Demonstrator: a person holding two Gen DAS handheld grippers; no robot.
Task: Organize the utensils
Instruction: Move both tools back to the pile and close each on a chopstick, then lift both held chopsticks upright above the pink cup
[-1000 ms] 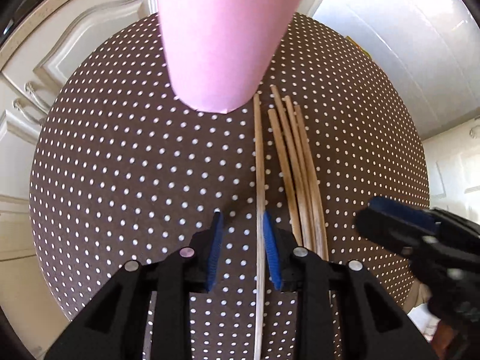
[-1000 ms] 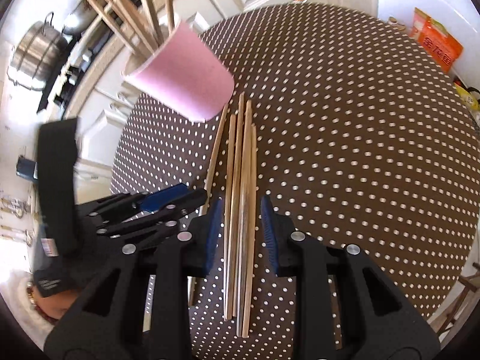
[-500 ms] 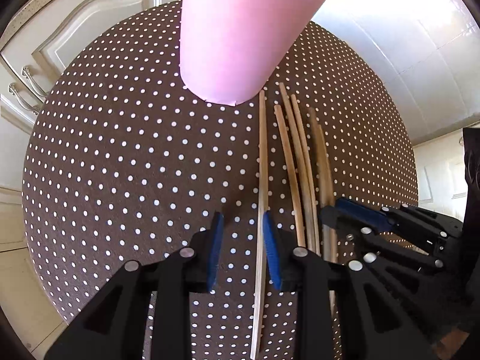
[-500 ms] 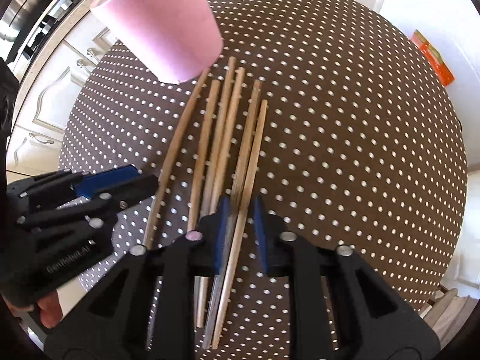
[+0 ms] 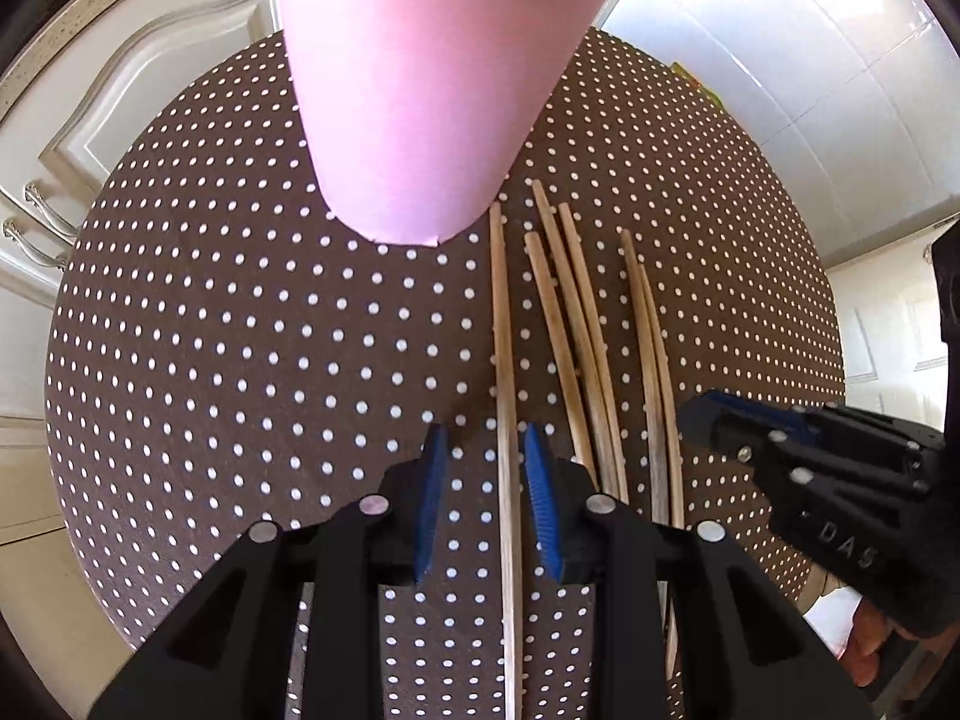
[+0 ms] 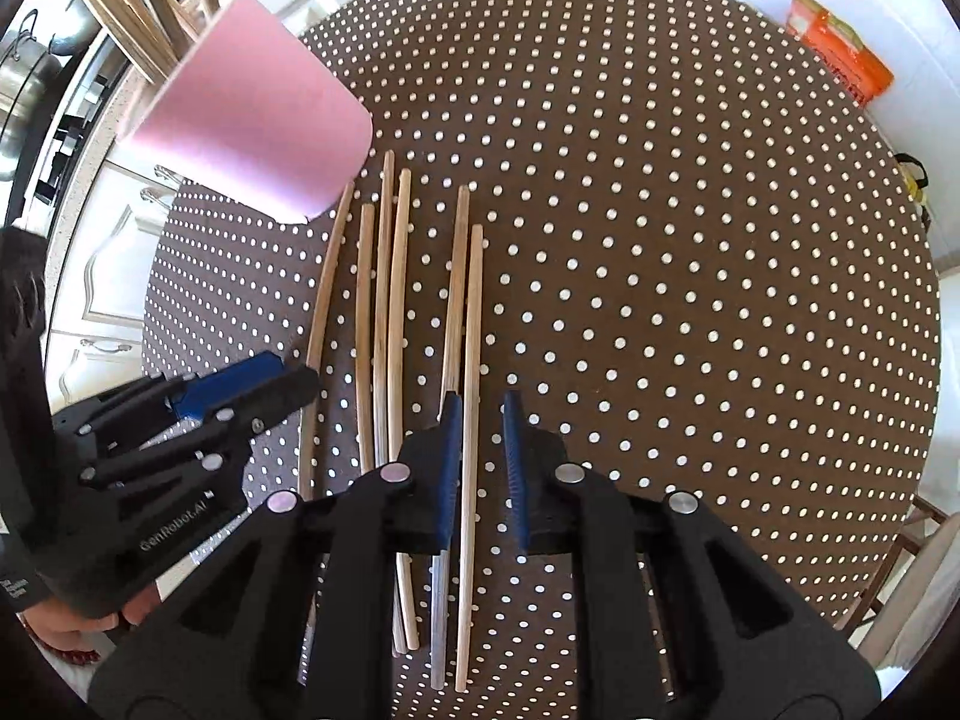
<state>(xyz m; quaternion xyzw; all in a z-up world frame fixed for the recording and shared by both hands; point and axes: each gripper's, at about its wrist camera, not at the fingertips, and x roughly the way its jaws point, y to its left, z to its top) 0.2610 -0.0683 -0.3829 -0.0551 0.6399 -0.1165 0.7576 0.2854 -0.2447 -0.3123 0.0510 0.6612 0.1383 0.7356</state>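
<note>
Several wooden chopsticks [image 6: 384, 324] lie side by side on the round brown polka-dot table [image 6: 690, 240]. A pink cup [image 6: 252, 132] holding more chopsticks [image 6: 138, 18] stands at their far end; it also shows in the left wrist view [image 5: 420, 96]. My left gripper [image 5: 485, 498] is open, its jaws astride the leftmost chopstick [image 5: 503, 360]. My right gripper [image 6: 480, 462] is open, its jaws astride the rightmost chopstick [image 6: 473, 324], with a second chopstick [image 6: 457, 276] running under its left finger. Each gripper shows in the other's view: the right [image 5: 840, 468], the left [image 6: 180, 420].
White cabinet doors with metal handles [image 5: 36, 228] stand beyond the table on the left. An orange packet [image 6: 840, 42] lies past the table's far right edge. A steel pot [image 6: 24, 78] sits on the counter at far left.
The right gripper has opened a little and shifted right, so it now straddles the rightmost chopstick. The two right chopsticks lie apart from the others. The left gripper has moved closer to the cup.
</note>
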